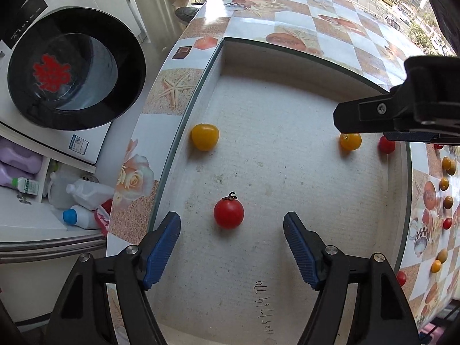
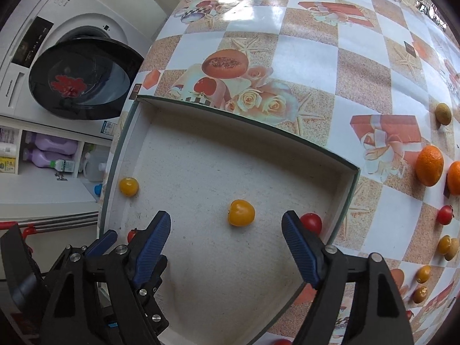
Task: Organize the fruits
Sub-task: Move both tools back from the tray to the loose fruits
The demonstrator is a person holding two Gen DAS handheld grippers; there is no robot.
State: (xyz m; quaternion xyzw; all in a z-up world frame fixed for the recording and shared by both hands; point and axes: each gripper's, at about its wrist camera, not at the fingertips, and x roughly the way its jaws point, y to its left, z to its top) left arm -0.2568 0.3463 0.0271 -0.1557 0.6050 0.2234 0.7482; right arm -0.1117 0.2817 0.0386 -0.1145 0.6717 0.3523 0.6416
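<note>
Two hand-held grippers hang over a shallow white tray on a table covered with a checked, fruit-printed cloth. The left gripper points down with its blue-padded jaws spread wide; a red cherry tomato lies loose on the tray floor between and just beyond the tips, touched by neither pad. The right gripper is likewise wide apart and holds nothing, with a yellow cherry tomato resting free on the tray just ahead of its jaws.

A second yellow tomato sits against the tray's left wall, and a second red tomato lies by the right wall, partly hidden behind the right gripper's finger.

Outside the tray, on the cloth to the right, more fruit waits: two oranges, a greenish-brown round fruit farther back, and a scatter of small red and yellow tomatoes nearer the table's edge.

To the left of the table stands a white washing machine with its dark door open, bottles stored beneath it.
</note>
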